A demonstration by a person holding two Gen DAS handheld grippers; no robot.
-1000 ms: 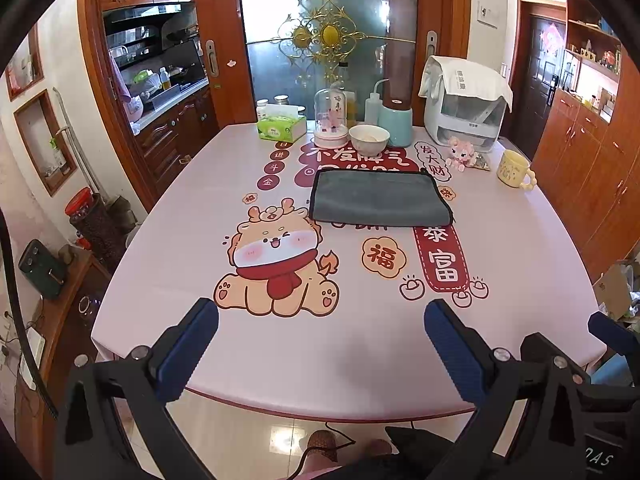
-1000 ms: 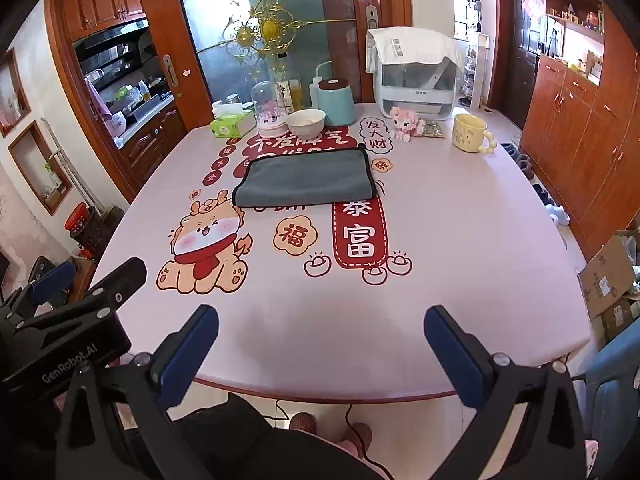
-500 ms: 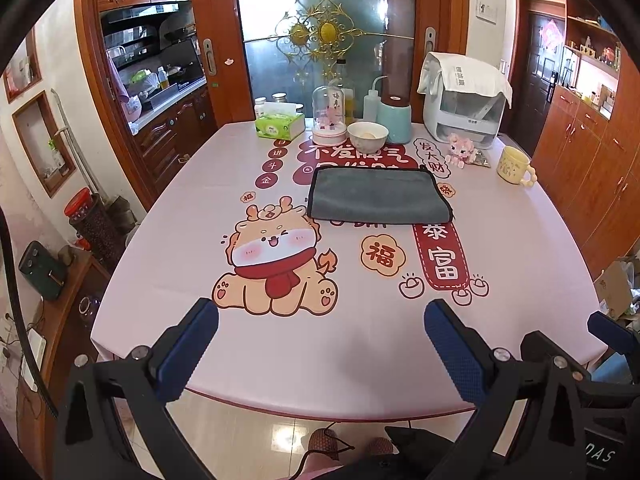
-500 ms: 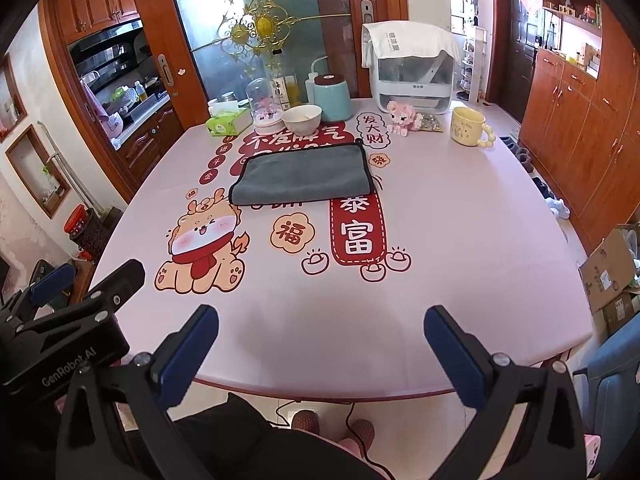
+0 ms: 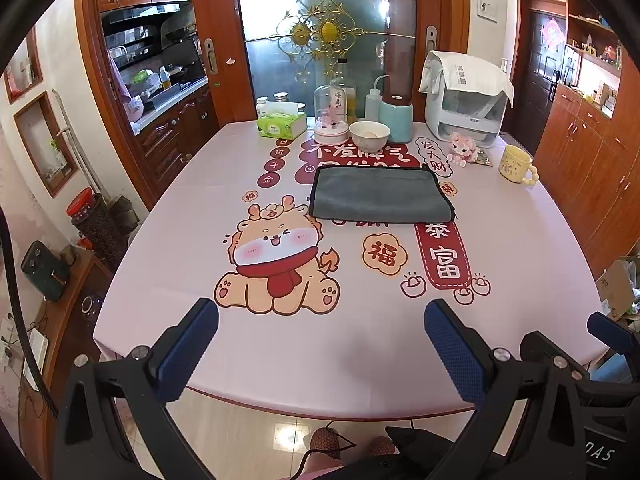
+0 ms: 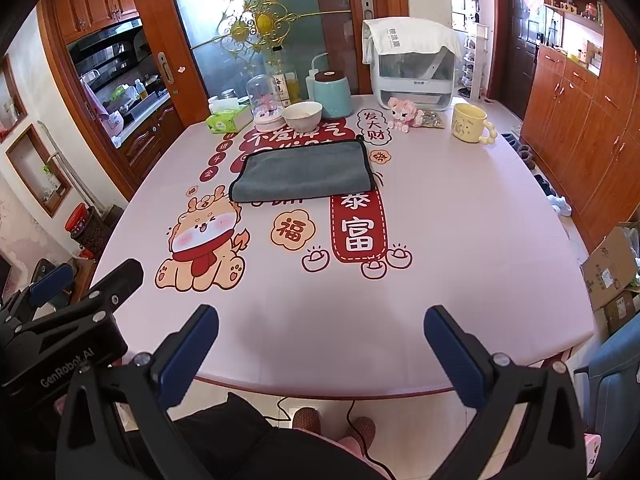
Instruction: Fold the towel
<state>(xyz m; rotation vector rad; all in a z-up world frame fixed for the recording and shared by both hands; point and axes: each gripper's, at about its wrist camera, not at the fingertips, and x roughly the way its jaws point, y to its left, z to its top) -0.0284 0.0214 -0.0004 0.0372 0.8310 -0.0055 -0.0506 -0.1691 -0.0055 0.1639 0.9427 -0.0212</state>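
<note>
A grey towel [image 5: 380, 196] lies flat on the far half of the pink table [image 5: 200, 340]; it also shows in the right wrist view [image 6: 304, 172]. My left gripper [image 5: 320, 340] is open and empty, held over the table's near edge, well short of the towel. My right gripper [image 6: 320, 344] is open and empty too, at the same near edge. The left gripper's body [image 6: 68, 328] shows at the lower left of the right wrist view.
Behind the towel stand a white bowl [image 5: 369, 134], a teal canister [image 5: 396, 120], a glass dome [image 5: 330, 114], a tissue box [image 5: 281, 125] and a white appliance [image 5: 466, 108]. A yellow mug [image 5: 516, 164] and a pink toy [image 5: 462, 148] sit at the right. Cabinets line the right wall.
Both grippers have moved slightly forward over the table edge; the towel sits a little closer in view. The towel has not moved and both grippers stay open.
</note>
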